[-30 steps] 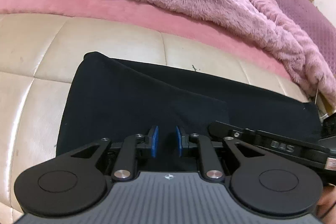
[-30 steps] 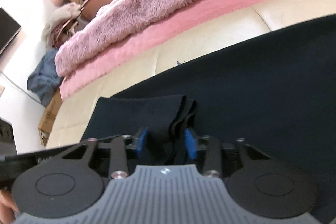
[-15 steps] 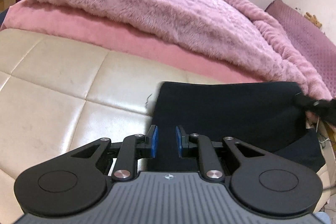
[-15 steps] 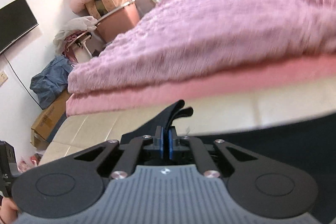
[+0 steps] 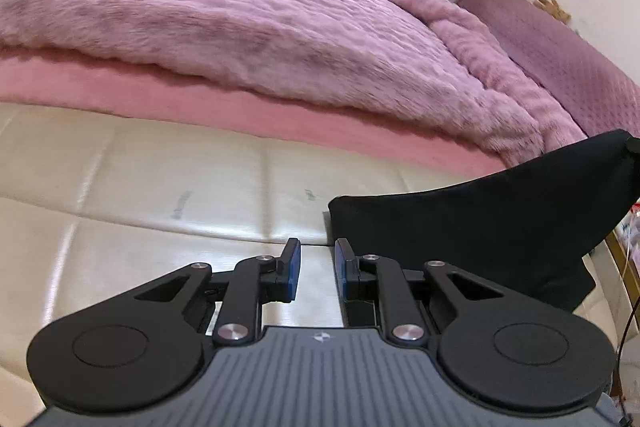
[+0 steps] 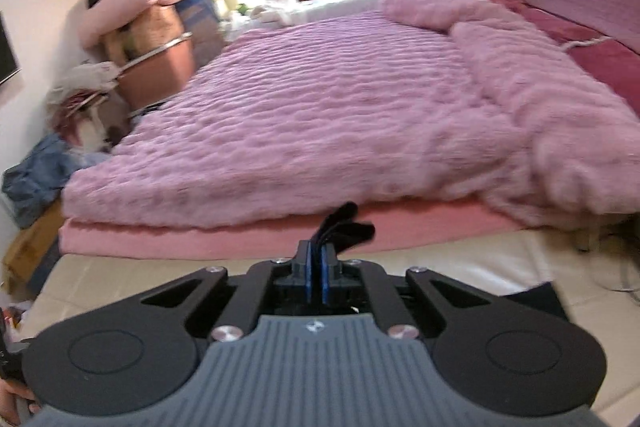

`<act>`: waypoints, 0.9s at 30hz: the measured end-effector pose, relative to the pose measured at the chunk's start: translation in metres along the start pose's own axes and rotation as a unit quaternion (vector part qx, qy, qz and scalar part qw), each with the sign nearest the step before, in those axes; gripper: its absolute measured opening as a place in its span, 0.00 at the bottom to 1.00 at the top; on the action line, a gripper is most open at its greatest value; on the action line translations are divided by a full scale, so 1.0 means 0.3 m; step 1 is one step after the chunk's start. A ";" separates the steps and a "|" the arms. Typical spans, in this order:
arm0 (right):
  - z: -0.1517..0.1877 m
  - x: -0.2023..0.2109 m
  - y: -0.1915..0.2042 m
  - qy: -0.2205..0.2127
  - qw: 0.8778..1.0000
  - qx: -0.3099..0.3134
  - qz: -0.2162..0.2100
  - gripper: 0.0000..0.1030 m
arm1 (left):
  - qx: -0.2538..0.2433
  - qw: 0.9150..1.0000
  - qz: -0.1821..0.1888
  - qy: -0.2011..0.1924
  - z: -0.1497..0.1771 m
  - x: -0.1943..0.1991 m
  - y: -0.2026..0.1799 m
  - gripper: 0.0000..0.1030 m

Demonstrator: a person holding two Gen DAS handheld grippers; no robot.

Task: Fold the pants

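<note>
1. Blue pads of my left gripper (image 5: 313,263) stand parted with nothing between them, over the cream cushion (image 5: 160,219)

2. My right gripper (image 6: 316,269) is clamped on a bunched edge of the black pants (image 5: 472,227), a tuft sticking out at 12 o'clock past the tips

3. From my left jaws the pants lie at 2 o'clock, near corner just beside the right pad; their long axis climbs toward 3 o'clock, up to the lifted end my right holds. I judge my left is the nearer one for taking that low corner

4. How many layers my right pinches is hard to tell, and the cloth's lower edge hides behind my own body

5. Farthest, at 12 o'clock, the pink fleece blanket (image 5: 260,27)
</note>
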State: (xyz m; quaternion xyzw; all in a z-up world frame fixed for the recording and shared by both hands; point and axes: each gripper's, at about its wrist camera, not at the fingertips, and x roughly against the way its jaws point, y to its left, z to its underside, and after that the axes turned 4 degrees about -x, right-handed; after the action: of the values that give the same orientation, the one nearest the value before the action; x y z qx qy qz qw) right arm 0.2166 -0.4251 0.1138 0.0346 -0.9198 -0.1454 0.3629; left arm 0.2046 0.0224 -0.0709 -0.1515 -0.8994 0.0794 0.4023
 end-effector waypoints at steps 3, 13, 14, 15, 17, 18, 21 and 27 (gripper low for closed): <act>-0.014 0.027 -0.146 0.005 1.000 -0.014 0.017 0.00 | -0.015 1.000 0.009 0.014 -0.001 -0.055 -0.062 0.19; 0.037 -0.051 -0.477 0.022 0.995 -0.038 0.087 0.00 | -0.072 0.995 0.024 0.058 -0.003 -0.245 -0.260 0.19; 0.044 -0.076 -0.498 0.025 0.995 -0.035 0.095 0.00 | -0.078 0.995 0.025 0.063 -0.002 -0.263 -0.276 0.19; 0.052 -0.102 -0.529 0.029 0.993 -0.035 0.107 0.00 | -0.083 0.994 0.026 0.066 -0.001 -0.279 -0.291 0.19; 0.068 -0.150 -0.562 0.032 0.991 -0.031 0.122 0.00 | -0.090 0.993 0.027 0.072 0.001 -0.314 -0.311 0.19; 0.082 -0.179 -0.580 0.035 0.990 -0.024 0.133 0.00 | -0.090 0.993 0.027 0.075 0.001 -0.330 -0.316 0.19; 0.127 -0.276 -0.642 0.053 0.987 -0.011 0.153 0.00 | -0.093 0.992 0.022 0.084 0.005 -0.384 -0.326 0.19; 0.232 -0.404 -0.747 0.077 0.980 -0.017 0.180 0.00 | -0.091 0.990 0.016 0.107 0.027 -0.465 -0.317 0.19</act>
State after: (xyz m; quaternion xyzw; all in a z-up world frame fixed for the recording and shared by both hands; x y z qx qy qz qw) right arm 0.2490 -0.6019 -0.0799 -0.1267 -0.8775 -0.0896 0.4538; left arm 0.2668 -0.1143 -0.1487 -0.2097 -0.8522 -0.0126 0.4791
